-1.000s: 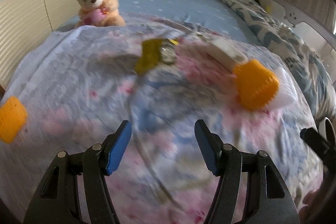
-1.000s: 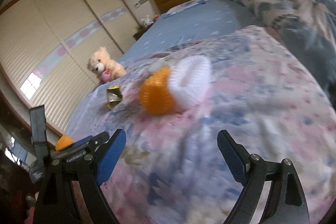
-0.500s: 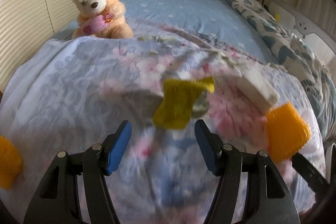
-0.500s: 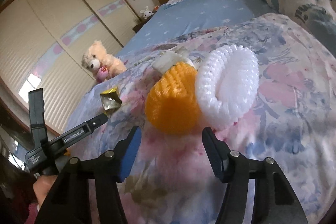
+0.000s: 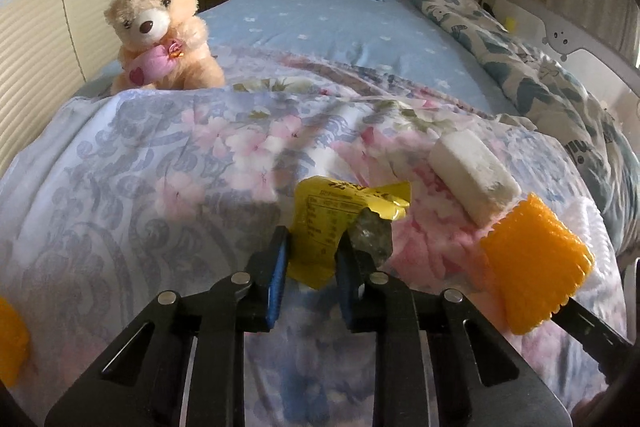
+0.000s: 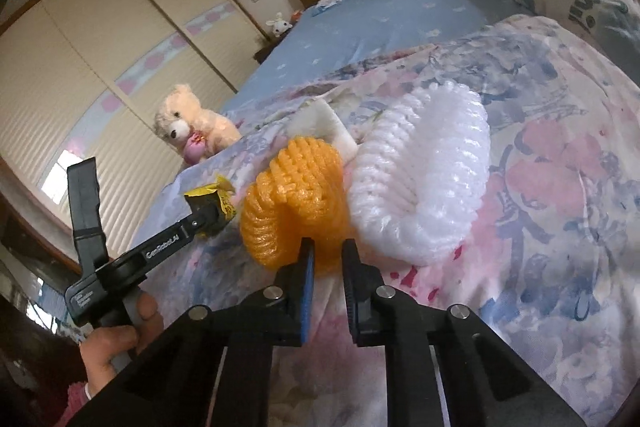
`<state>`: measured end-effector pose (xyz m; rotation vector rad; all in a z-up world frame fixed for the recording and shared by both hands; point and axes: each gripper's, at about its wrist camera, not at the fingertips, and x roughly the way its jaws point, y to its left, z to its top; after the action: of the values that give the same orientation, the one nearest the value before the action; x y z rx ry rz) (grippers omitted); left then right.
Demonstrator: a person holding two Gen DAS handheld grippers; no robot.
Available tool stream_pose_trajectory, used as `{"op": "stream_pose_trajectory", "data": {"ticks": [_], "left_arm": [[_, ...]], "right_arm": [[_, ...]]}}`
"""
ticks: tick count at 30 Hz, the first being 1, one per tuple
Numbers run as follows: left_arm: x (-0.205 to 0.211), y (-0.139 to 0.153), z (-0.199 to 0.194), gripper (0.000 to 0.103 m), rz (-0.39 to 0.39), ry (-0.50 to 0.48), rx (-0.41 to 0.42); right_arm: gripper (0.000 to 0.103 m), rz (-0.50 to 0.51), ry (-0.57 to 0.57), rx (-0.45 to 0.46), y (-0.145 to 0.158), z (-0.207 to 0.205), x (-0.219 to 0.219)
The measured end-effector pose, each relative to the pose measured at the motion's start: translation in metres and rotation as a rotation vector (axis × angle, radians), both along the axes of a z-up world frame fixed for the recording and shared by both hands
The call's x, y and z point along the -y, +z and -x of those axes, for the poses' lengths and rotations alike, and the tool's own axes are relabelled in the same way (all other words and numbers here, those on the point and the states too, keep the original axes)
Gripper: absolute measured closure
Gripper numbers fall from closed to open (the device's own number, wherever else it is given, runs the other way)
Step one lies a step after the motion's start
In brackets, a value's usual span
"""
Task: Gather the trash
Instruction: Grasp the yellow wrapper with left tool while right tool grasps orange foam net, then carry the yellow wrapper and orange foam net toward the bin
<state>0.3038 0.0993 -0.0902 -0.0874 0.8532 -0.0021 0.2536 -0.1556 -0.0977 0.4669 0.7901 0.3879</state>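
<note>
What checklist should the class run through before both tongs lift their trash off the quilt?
1. Left tongs closed on the yellow wrapper: ok.
2. Right tongs closed on the orange foam net: ok.
3. White foam net free of the orange one: cannot tell; they touch.
4. White foam block collected: not ok.
5. Teddy bear clear of both tongs: ok.
6. Bin location: cannot tell.
</note>
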Motion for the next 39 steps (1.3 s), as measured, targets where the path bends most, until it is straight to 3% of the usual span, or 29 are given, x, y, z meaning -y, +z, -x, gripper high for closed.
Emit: {"op": "stream_pose_trajectory", "data": {"ticks": [17, 39], "left_arm": [[0.052, 0.022, 0.09, 0.083, 0.081, -0.09, 0.018], [0.173, 0.033, 0.15, 0.083, 0.101, -0.319, 0.002]], "right_arm": [[0.09, 0.023, 0.031, 0.038, 0.019, 0.076, 0.037], [0.09, 0.031, -0.185, 0.063, 0.019, 0.161, 0.149]]}}
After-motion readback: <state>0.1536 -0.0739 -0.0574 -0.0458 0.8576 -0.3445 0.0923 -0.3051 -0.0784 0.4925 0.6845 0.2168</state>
